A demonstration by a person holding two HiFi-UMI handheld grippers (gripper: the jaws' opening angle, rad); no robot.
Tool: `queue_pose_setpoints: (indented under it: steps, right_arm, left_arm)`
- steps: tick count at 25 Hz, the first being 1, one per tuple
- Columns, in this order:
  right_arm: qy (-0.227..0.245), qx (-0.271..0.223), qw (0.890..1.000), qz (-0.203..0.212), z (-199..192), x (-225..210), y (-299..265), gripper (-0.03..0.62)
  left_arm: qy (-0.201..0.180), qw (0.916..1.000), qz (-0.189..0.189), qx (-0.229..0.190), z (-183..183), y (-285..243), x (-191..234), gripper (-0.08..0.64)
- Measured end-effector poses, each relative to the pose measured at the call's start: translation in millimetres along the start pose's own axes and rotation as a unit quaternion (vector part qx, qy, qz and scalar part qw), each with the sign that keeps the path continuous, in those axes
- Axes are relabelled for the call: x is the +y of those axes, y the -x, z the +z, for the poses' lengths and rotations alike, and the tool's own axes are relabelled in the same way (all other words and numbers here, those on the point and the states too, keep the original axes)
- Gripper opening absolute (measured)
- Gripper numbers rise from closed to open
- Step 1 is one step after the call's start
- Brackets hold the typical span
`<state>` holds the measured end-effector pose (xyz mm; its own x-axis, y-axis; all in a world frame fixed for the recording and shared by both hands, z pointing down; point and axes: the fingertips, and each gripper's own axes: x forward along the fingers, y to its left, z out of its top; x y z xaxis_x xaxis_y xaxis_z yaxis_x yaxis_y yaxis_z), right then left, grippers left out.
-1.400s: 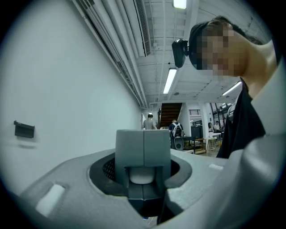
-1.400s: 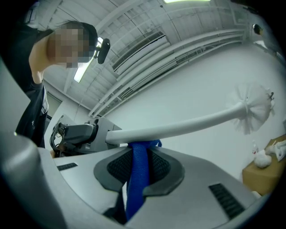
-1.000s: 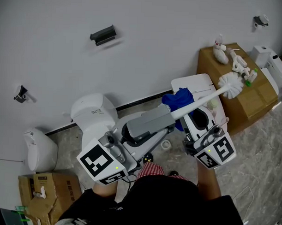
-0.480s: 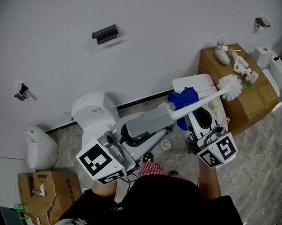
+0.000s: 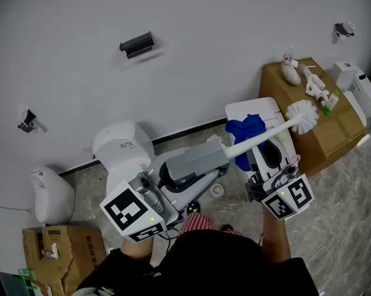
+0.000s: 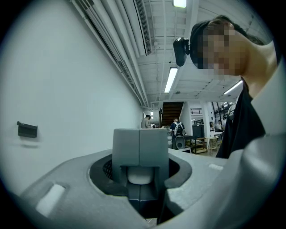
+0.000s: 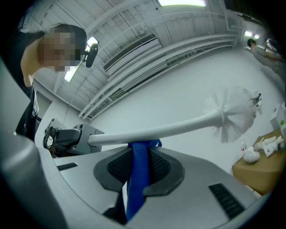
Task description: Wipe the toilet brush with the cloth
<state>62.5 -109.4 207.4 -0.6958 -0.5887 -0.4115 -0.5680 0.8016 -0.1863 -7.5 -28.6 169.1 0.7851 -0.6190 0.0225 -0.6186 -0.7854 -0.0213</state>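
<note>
Blue cloth (image 5: 242,129), pinched thin in the right claw (image 7: 138,172), meets the toilet brush (image 7: 178,127) shaft mid-length; bristles at 2 o'clock. The left claw (image 6: 140,174) clamps the grey handle end. Risk: cloth slips free, or sideways pressure levers the handle loose.

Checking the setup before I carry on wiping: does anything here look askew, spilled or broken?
Nothing stands out. The brush is held in the air, its grey handle in the left tongs; the right tongs clamp the blue cloth against its white shaft. No spill or damage shows.
</note>
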Motion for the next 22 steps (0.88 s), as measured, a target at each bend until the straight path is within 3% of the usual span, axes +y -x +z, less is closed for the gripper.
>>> queue_pose_setpoints:
  steps: [22]
  right_arm:
    - [-0.01, -0.009, 0.999, -0.049, 5, -25, 9, 0.066]
  left_arm:
    - [0.006, 1.0, -0.003, 0.001, 1, 4, 3, 0.163]
